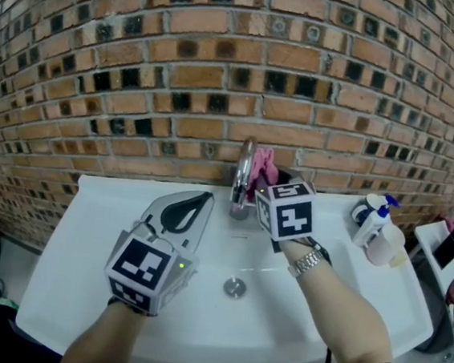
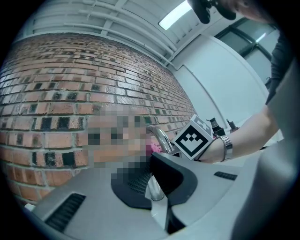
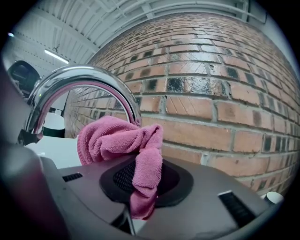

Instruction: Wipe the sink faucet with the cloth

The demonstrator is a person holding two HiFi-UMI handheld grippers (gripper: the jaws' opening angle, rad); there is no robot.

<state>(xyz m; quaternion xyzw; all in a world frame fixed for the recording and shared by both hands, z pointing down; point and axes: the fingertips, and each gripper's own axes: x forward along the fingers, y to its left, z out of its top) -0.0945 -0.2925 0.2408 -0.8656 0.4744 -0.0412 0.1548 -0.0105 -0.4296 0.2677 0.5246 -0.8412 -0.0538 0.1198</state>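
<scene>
**Pink cloth pinched in the right tongs, up against the faucet**

The right tongs (image 3: 140, 206) are closed on the cloth (image 3: 117, 140). One fold runs down between the jaws, and the rest bunches out past the tips. That bunch touches the faucet (image 1: 243, 178) at the back of its chrome curve, at about 2 o'clock from the spout in the head view. The tongs reach in from 5 o'clock of the cloth, with the person's wrist over the sink (image 1: 83, 242).

The left tongs (image 1: 207, 197) have their jaws together with nothing between them. They sit over the basin at 8 o'clock from the faucet, near it but apart, and nowhere near the cloth.

A bottle (image 1: 376, 220) stands on the sink's rim at 3 o'clock from the faucet, in front of the brick wall (image 1: 224, 55)
</scene>
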